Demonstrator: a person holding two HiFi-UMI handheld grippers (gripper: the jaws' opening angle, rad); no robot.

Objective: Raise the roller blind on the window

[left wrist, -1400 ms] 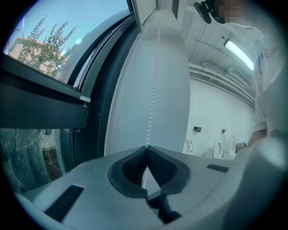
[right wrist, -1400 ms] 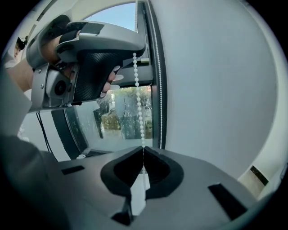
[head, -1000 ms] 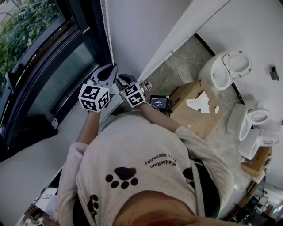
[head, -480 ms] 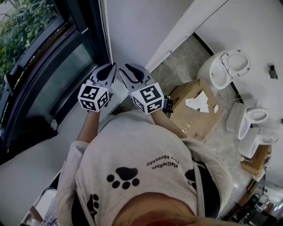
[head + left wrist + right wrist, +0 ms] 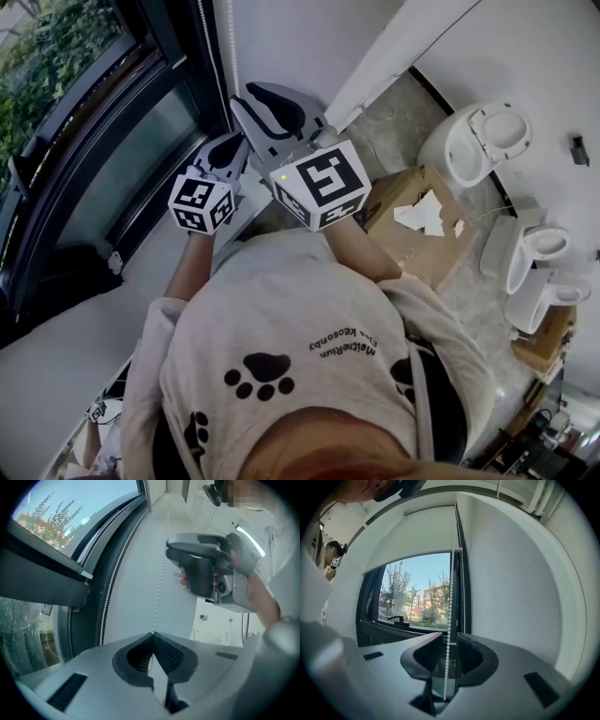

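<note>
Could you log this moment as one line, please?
left gripper: shut on chain | right gripper: open, jaws just closing, chain between | blind: partly raised

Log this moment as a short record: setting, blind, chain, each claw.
setting: a person at a window, one claw in each hand
roller blind: covers the top of the window; the lower part is uncovered
bead chain: hangs at the window's right side
left claw: shut on the bead chain
right claw: higher than the left claw; jaws apart, have just been closing; the bead chain runs between them, not pinched
</note>
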